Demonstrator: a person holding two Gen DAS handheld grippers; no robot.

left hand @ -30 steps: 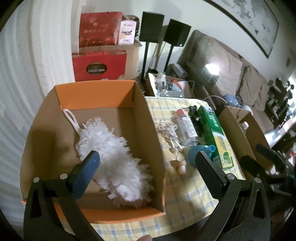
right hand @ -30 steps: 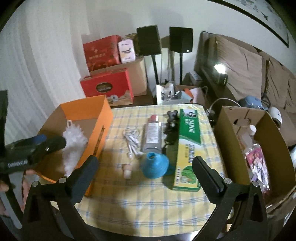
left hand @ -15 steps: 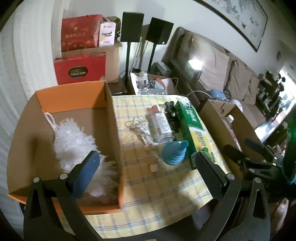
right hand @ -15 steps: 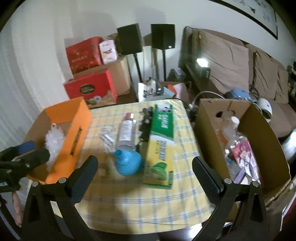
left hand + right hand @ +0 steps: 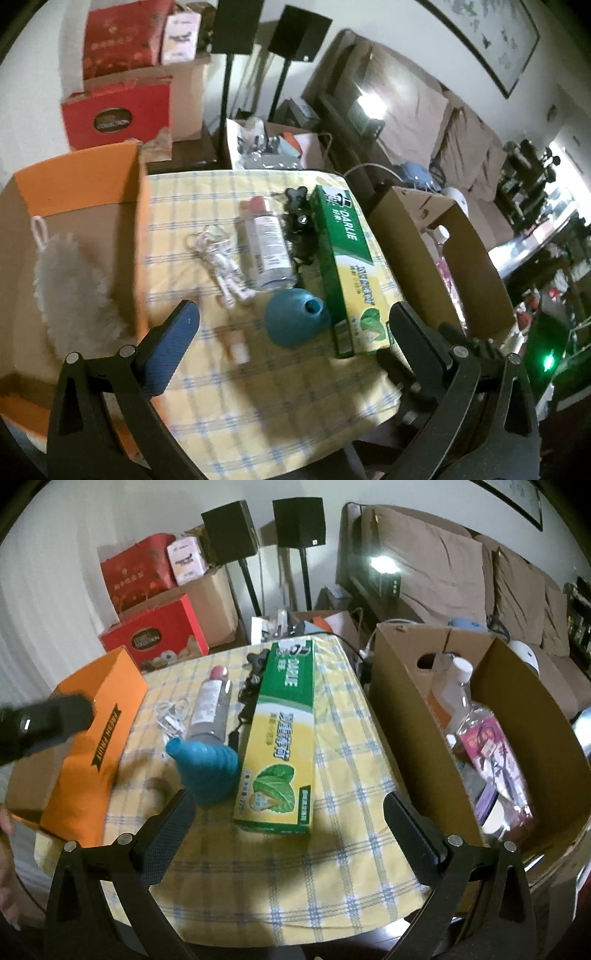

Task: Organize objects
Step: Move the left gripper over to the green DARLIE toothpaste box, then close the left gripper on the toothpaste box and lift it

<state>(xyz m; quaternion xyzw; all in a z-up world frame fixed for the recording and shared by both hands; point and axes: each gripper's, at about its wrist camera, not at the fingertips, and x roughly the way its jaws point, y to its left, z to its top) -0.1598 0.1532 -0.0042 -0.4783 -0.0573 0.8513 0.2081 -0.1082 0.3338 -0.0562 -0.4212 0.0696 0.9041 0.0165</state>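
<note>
**Between two boxes, loose items wait mid-desk**

Straight ahead of the right gripper (image 5: 284, 819), whose jaws stand wide apart and empty, lies the green toothpaste carton (image 5: 282, 734). Its long axis runs away from the camera, nearly in line with the fingers. The left gripper (image 5: 291, 328), likewise spread and holding nothing, hangs nearer the blue funnel (image 5: 295, 321) and the orange box (image 5: 74, 181). By my judgement the right one is better placed for the carton, with the brown box (image 5: 402, 716) just beside it.
</note>
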